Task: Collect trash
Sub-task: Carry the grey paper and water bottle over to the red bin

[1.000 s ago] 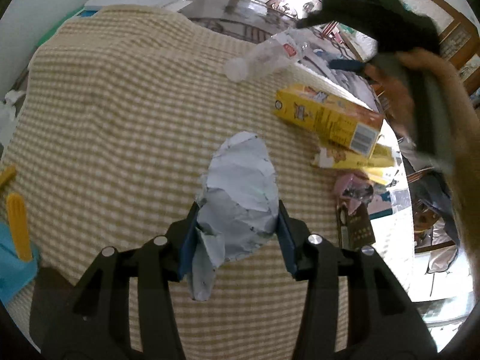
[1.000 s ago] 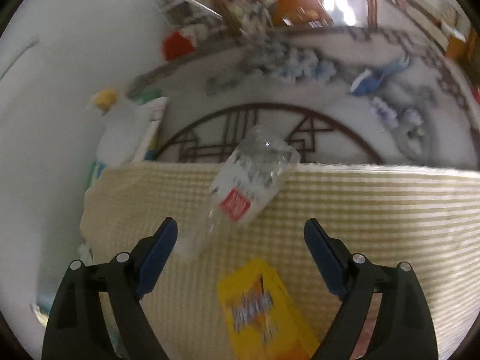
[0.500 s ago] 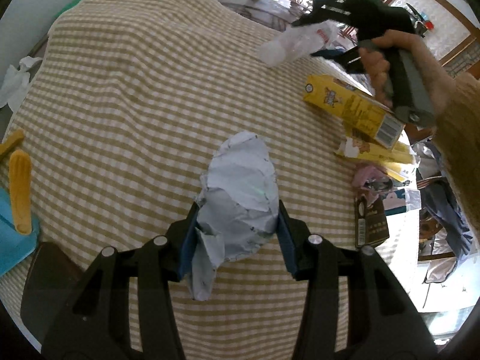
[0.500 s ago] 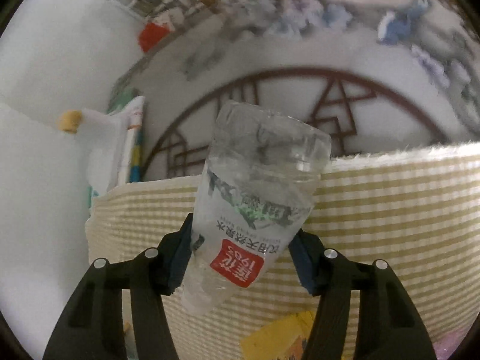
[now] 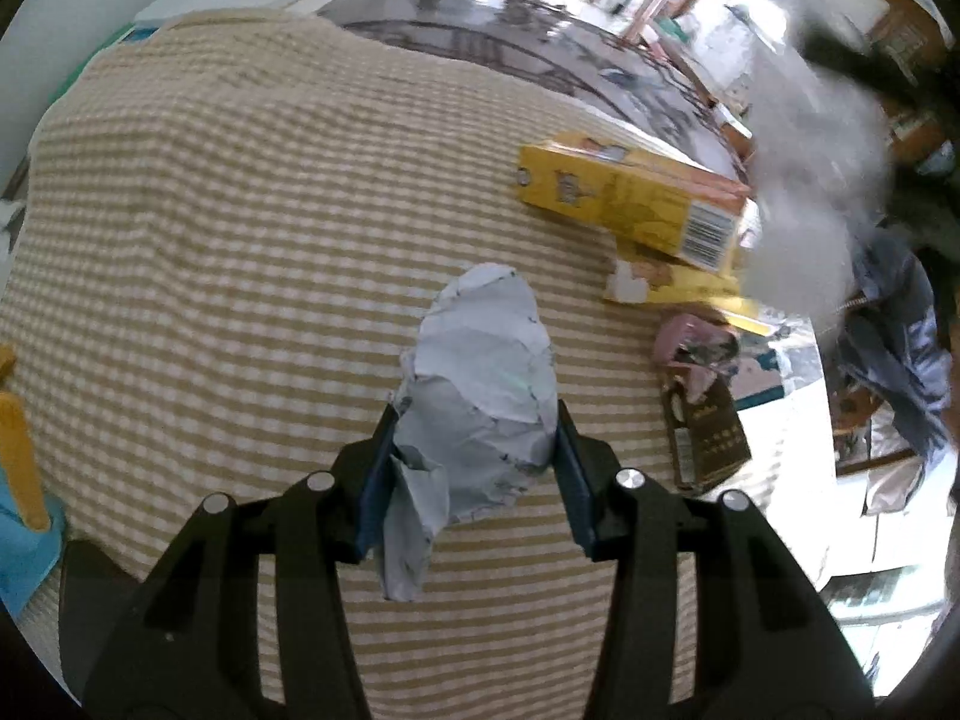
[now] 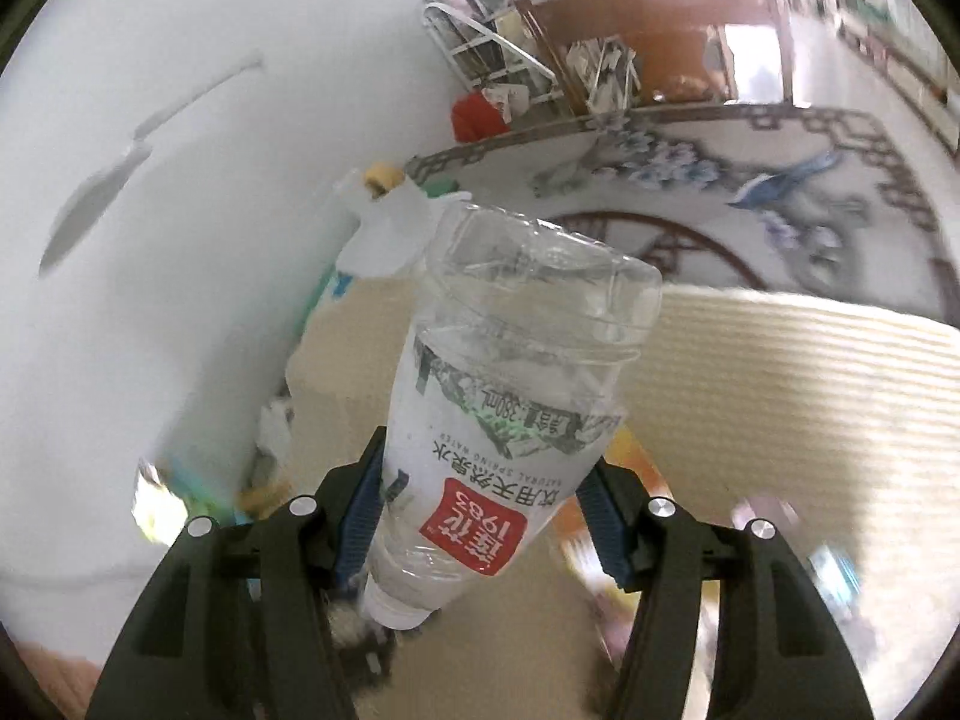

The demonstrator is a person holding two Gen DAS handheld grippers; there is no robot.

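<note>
My left gripper [image 5: 474,468] is shut on a crumpled grey-white paper wad [image 5: 480,384], held above the checked tablecloth [image 5: 240,210]. My right gripper [image 6: 480,510] is shut on a clear plastic water bottle [image 6: 510,396] with a red label, cap end toward the camera, lifted off the table. In the left wrist view that bottle shows as a pale blur [image 5: 810,180] at the upper right. A yellow carton [image 5: 624,198] lies on the cloth, on top of a flattened yellow pack [image 5: 672,288].
A pink wrapper [image 5: 690,342] and a dark brown packet [image 5: 708,438] lie near the table's right edge. A blue tray with an orange stick [image 5: 21,462] sits at the left. A white wall [image 6: 150,240] and a patterned floor [image 6: 750,192] lie beyond the table.
The right gripper closed on the water bottle and lifted it off the cloth, swinging toward the right. The left gripper kept the paper wad and shifted a little over the table.
</note>
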